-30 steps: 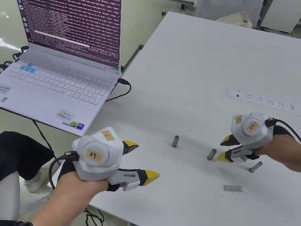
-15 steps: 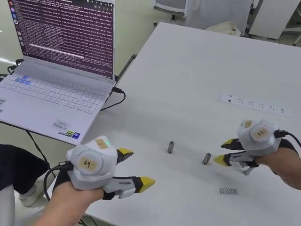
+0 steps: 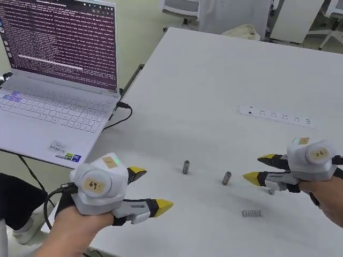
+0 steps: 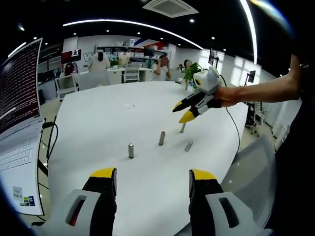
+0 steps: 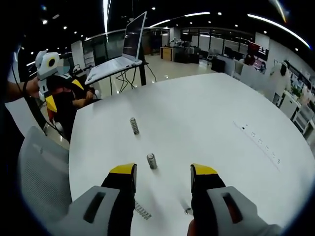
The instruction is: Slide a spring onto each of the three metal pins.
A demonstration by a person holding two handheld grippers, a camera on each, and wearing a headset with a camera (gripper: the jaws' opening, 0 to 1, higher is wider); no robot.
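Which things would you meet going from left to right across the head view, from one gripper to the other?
left gripper → first spring-covered pin → second spring-covered pin → right gripper. The loose spring lies level with the right gripper's tips, so it is left out.

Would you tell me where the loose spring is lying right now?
In the head view, the loose spring lies flat on the white table, nearer the person than the right gripper and right of the nearest upright pin.
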